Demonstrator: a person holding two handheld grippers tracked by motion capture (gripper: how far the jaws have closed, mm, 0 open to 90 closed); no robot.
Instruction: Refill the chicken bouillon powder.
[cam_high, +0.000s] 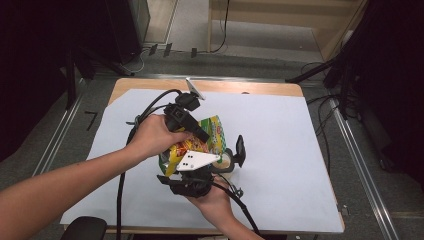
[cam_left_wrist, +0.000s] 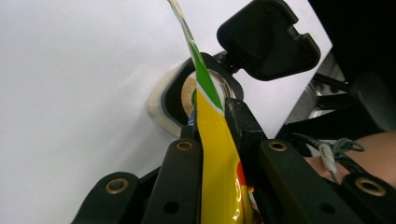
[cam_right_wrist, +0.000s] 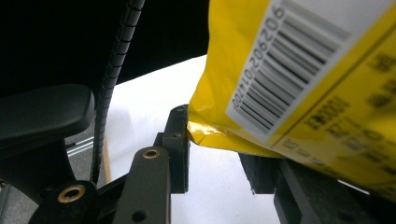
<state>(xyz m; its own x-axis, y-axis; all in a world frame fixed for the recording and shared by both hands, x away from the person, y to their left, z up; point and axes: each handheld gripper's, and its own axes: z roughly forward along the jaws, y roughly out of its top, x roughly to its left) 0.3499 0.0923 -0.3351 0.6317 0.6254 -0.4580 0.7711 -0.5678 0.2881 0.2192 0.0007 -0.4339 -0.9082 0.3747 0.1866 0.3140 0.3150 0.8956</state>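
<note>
Left hand (cam_high: 155, 136) enters from 8 o'clock; left gripper (cam_left_wrist: 212, 119) clamps the snack bag (cam_high: 212, 131). Right gripper (cam_right_wrist: 212, 154) pinches the bag's corner.

I see the yellow-and-green snack bag (cam_high: 202, 142) held upright above the open black-lidded container (cam_left_wrist: 187, 93) on the white sheet.
</note>
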